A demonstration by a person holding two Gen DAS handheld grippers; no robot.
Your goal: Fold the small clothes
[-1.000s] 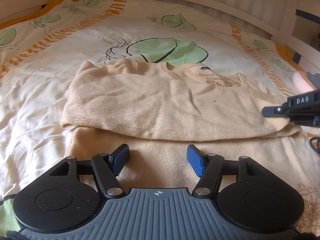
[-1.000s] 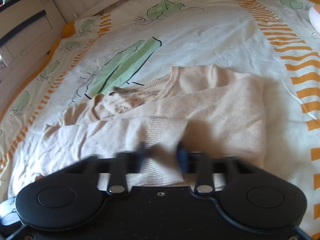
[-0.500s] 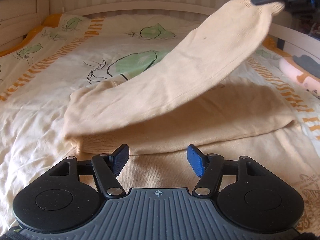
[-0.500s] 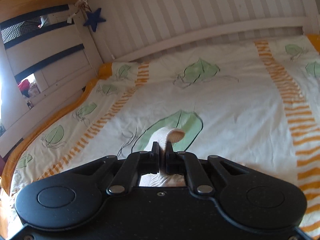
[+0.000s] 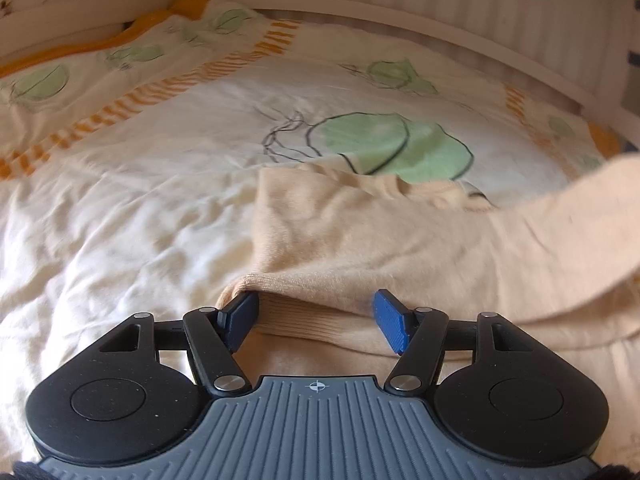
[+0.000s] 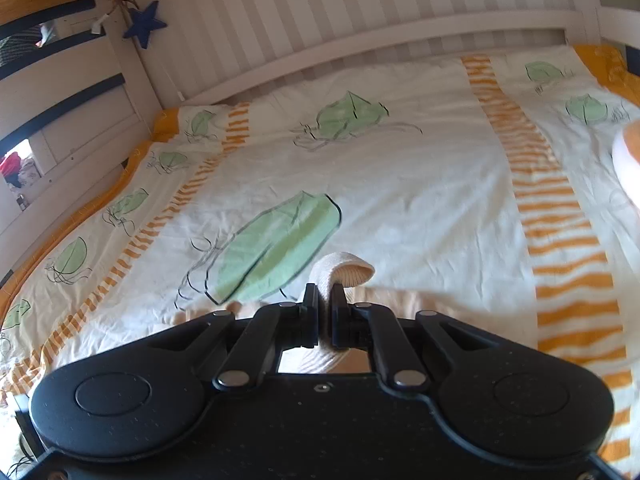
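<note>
A cream knitted sweater (image 5: pixel 360 240) lies on the bed cover, partly folded. My left gripper (image 5: pixel 316 320) is open, its blue pads on either side of the sweater's ribbed left edge fold (image 5: pixel 304 320), low over the fabric. One sleeve (image 5: pixel 576 216) is lifted and runs off to the right. My right gripper (image 6: pixel 325 304) is shut on that sleeve's ribbed cuff (image 6: pixel 344 272), held above the bed; the cuff curls over the fingertips. The sweater body (image 6: pixel 400 300) shows just below the right gripper.
The bed cover (image 6: pixel 400 184) is white with green leaf prints and orange stripes. A white slatted bed frame (image 6: pixel 360 40) runs along the far side, with a blue star (image 6: pixel 145 24) hanging at the corner post. A pale object (image 6: pixel 628 152) lies at the right edge.
My right gripper closed on the sleeve cuff and lifted it off the sweater, then lowered somewhat. My left gripper moved forward and left to the sweater's left edge, staying open.
</note>
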